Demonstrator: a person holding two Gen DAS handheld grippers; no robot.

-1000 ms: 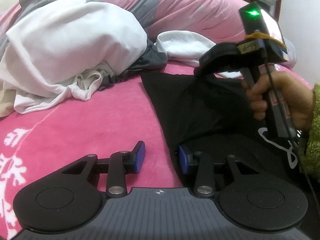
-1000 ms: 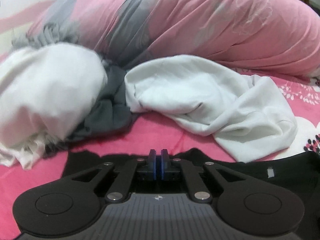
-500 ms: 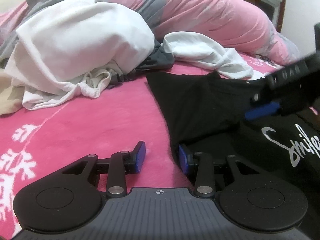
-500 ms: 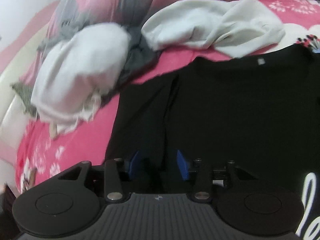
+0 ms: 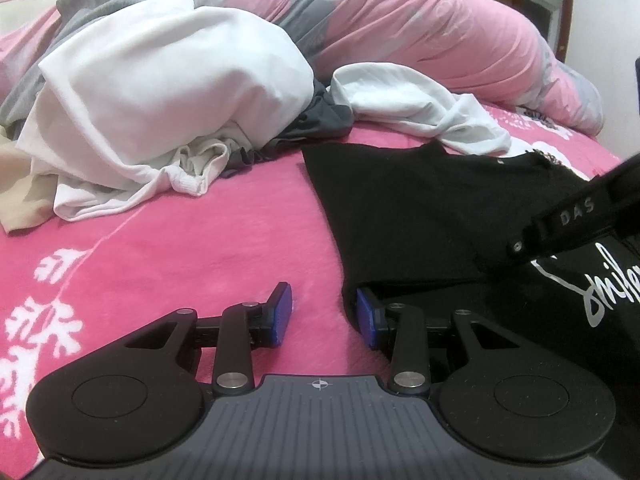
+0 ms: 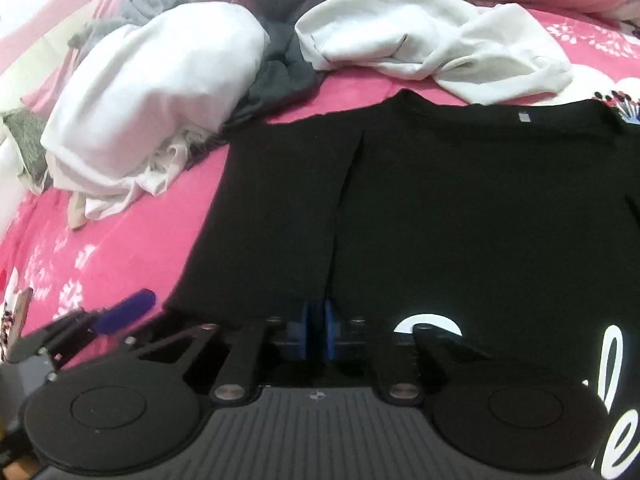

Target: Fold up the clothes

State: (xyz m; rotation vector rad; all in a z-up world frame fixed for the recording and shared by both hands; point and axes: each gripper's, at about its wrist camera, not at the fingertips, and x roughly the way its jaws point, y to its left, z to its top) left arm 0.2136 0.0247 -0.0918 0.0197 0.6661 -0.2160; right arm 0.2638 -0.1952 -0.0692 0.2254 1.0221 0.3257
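Where the shirt lies: spread flat on the pink bedspread (image 5: 192, 240), a black T-shirt (image 6: 460, 208) with white lettering fills the near right of the bed, its sleeve reaching left.
Handling: soft, light, limp cloth; likely to sag and slide, so take it at a hem or seam edge.
Left gripper (image 5: 324, 316): released, jaws apart at the shirt's left edge, one pad on bedspread.
Right gripper (image 6: 316, 336): pads nearly together, apparently pinching the sleeve fold; dark cloth makes this uncertain.
Left view only: white clothes pile (image 5: 160, 92) in full, bunched quilt (image 5: 440, 28) along the far edge.
Right view only: neck label, sleeve seam.
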